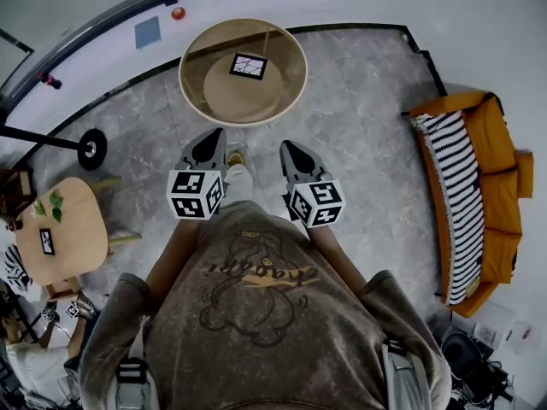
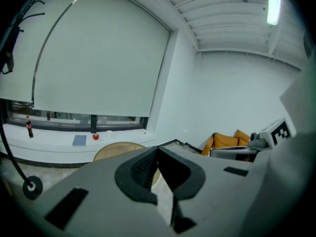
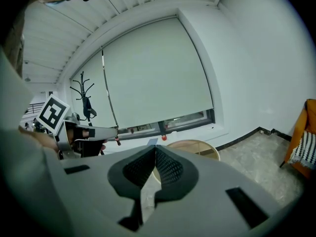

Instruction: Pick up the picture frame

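The small dark-edged picture frame (image 1: 249, 66) lay flat on the round pale wooden surface (image 1: 229, 102). It sat a little beyond that surface's middle, and nothing touched it. Both tongs were held on the near side of the surface, clear of its raised rim, with their tips aimed toward it. The left tongs (image 1: 208, 143) were off the surface's near left edge and the right tongs (image 1: 291, 150) off its near right edge, side by side. The left gripper view showed the left pair's ribbed black pads brought together at the tips with nothing between them. The right gripper view showed the same of the right pair: pressed shut and empty. Beyond the surface, on the white sill, sat a small red round object (image 1: 178, 12) and a flat blue-grey rectangle (image 1: 147, 32). Left of the surface, the black disc base of a stand (image 1: 91, 149) rested on the grey stone floor (image 1: 359, 101). Well off to the surface's right stood an orange sofa (image 1: 496, 195) with a black-and-white striped cushion (image 1: 457, 203).
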A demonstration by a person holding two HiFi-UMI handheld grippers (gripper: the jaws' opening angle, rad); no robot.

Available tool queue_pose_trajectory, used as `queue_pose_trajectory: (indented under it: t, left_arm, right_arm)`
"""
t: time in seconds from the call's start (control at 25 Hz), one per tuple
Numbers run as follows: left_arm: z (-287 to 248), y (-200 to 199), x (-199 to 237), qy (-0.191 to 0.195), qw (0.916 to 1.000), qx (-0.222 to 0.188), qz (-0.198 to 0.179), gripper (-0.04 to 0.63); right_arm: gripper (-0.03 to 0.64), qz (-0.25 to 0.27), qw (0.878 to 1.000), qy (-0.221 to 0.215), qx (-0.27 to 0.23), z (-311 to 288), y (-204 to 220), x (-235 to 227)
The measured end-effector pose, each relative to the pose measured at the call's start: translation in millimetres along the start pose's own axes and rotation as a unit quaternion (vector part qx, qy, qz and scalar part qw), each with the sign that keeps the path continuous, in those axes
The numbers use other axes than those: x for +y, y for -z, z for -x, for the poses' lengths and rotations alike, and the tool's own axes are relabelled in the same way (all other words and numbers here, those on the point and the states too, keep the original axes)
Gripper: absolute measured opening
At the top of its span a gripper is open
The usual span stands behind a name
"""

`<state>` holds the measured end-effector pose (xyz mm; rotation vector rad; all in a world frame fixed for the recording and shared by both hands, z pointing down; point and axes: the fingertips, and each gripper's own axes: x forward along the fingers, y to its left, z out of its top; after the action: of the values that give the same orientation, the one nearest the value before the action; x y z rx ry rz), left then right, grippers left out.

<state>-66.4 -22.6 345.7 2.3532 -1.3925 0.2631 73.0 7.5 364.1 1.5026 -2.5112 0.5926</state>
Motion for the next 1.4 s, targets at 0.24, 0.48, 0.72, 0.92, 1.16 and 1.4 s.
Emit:
queue_pose_trajectory:
  t: [0.24,0.48,0.72,0.92,1.16,1.4]
  left_arm:
    - [-39,-30,32,0.004,0.9999,0.001,-0.009,0.015]
    - [-74,-57,64,0.015,0.9998,0.003,-0.01,0.015]
    - [-117,-74,86,0.028,0.9995,0.015,-0.007,0.016]
    - [-140,-85,101,0.037,0.9991,0.02,0.0,0.015]
    - [-167,-96,113,0.049,0.9985,0.025,0.005,0.015]
    - [-183,-112,114,0.049,0.9986,0.019,-0.002,0.016]
  right_arm:
    - [0.018,-0.004,1.0,0.004,0.006,-48,-22,-15]
    - [0.018,0.002,1.0,0.009,0.002,-94,-51,-20]
    - [0.018,-0.001,1.0,0.025,-0.006,-134,-75,-41]
    - [0.018,-0.008,0.999,0.039,-0.004,-155,-84,-52]
    - [0.018,-0.01,0.999,0.046,0.0,-173,-92,-63]
    - [0.018,-0.014,0.999,0.048,-0.004,-185,-104,-75]
